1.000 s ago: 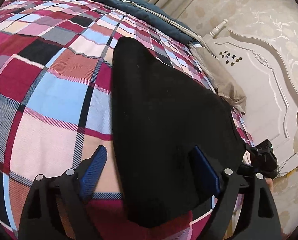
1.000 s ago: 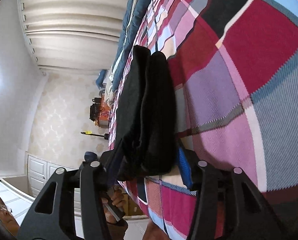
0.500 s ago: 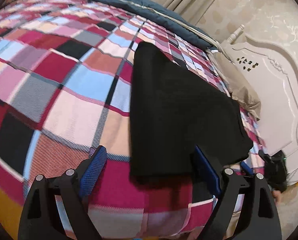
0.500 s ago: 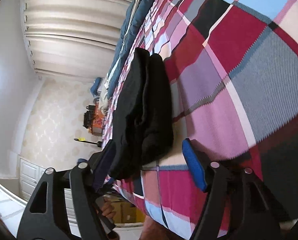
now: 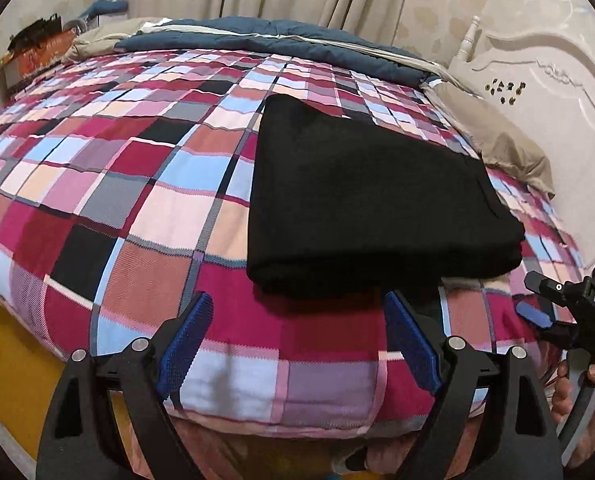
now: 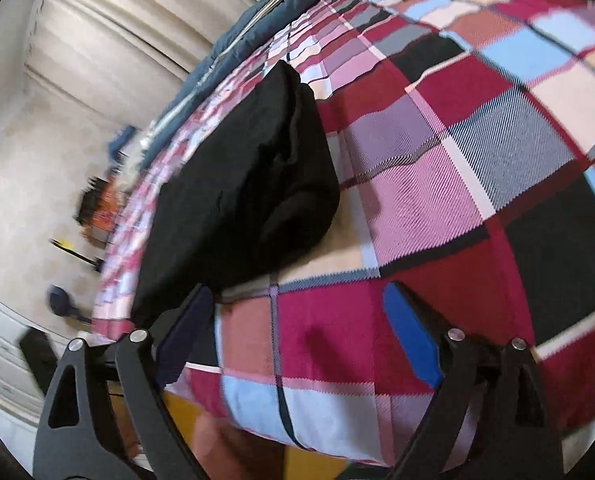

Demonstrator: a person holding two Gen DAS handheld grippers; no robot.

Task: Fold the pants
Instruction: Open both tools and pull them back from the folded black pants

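pants (image 5: 361, 200): 1 | tongs: 2, left (image 5: 297, 344), right (image 6: 297, 344) | bedspread (image 5: 137, 184): 1 | pillow (image 5: 509, 148): 1

Right hand-held gripper (image 6: 297, 340) opening (released pants (image 6: 241, 184)).

The pants (image 5: 361, 196) are black, of a thick soft cloth, and folded into a flat stacked bundle with several layers. They lie on the checked bedspread (image 5: 145, 216), toward its near edge. In the left wrist view the bundle sits just right of centre, its thick folded edge at 6 o'clock and its narrower end running off toward 12 o'clock. In the right wrist view the pants (image 6: 249, 184) lie toward 10 o'clock, with rounded folds showing at the near end.
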